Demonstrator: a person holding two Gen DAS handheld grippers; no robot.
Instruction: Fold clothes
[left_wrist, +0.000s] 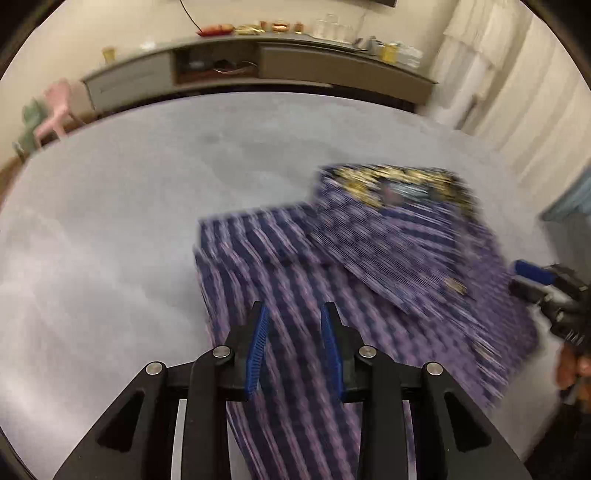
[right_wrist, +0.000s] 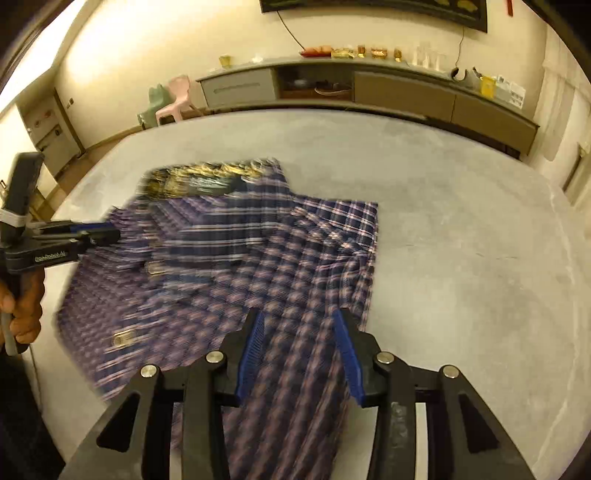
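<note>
Nearest to us, the left gripper (left_wrist: 293, 343) has its blue-padded fingers (left_wrist: 257, 354) spread apart over the near end of the plaid garment (left_wrist: 332, 280), with cloth showing in the gap but nothing pinched. The right gripper (right_wrist: 299, 350) is likewise parted above a long plaid strip running toward the camera. Each gripper appears at the edge of the other's view, held in a hand (right_wrist: 22, 306) (the garment is heavily motion-blurred, so its fold lines are hard to read). The purple-and-navy garment lies spread on the grey bench (right_wrist: 461, 240), one panel folded across it, with a dark, gold-patterned band (left_wrist: 399, 184) at its far end. Beyond the bench stands a low sideboard (right_wrist: 369, 88) and stacked plastic chairs (right_wrist: 170, 99).
</note>
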